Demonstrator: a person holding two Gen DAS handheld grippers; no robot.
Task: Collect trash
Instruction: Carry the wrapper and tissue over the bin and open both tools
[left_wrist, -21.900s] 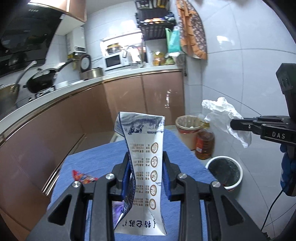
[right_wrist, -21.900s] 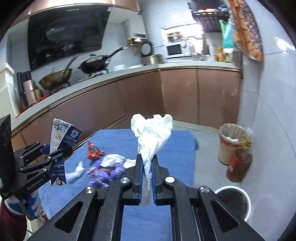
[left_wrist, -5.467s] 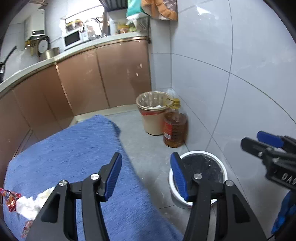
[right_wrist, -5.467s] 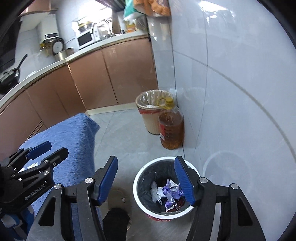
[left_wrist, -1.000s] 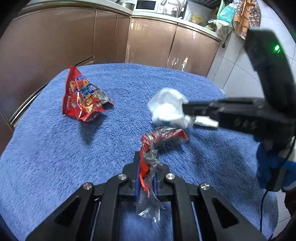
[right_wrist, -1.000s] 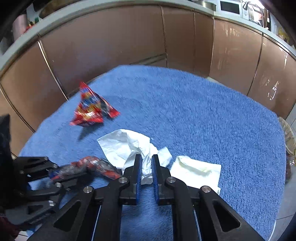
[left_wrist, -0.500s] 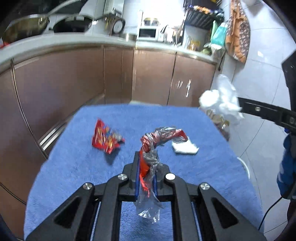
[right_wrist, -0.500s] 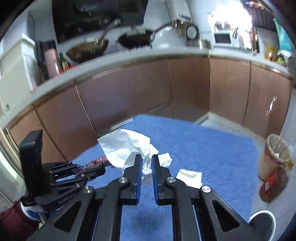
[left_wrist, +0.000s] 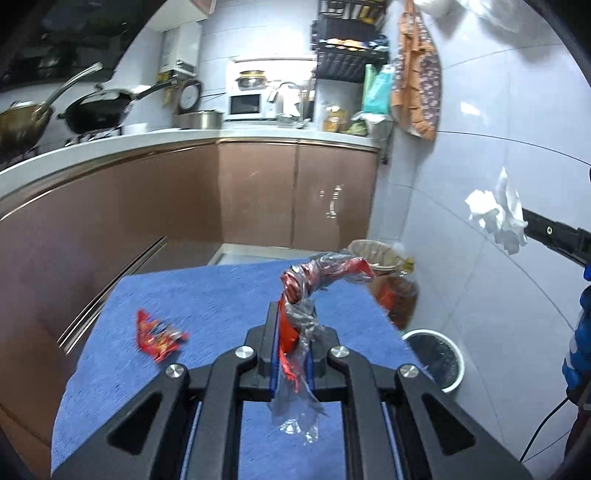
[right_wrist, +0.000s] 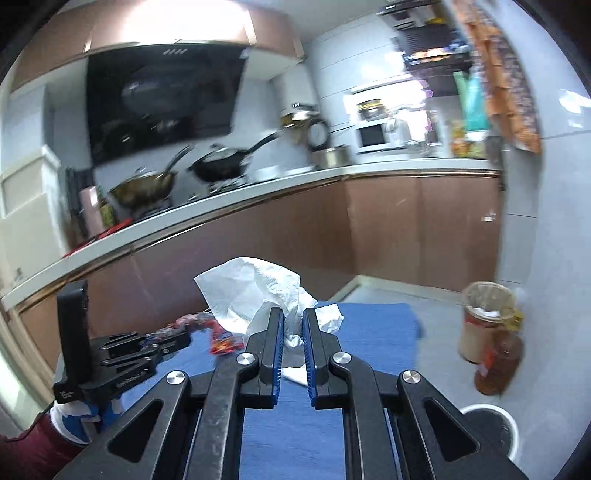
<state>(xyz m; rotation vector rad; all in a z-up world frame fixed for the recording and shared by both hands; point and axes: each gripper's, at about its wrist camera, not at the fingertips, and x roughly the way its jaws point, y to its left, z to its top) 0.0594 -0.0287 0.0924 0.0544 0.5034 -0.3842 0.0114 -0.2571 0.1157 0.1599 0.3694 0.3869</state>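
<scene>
The left gripper (left_wrist: 291, 350) pinches a red wrapper (left_wrist: 317, 277) (apparently twisted plastic) above the blue cloth (left_wrist: 221, 295).

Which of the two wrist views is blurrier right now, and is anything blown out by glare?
Right wrist view: more motion smear, the oil bottle and stove area streaked, ceiling light blown out; the white tissue in the right gripper stays sharp. Left wrist view: milder blur on the red snack packet; the twisted wrapper in the left gripper is crisp.
</scene>
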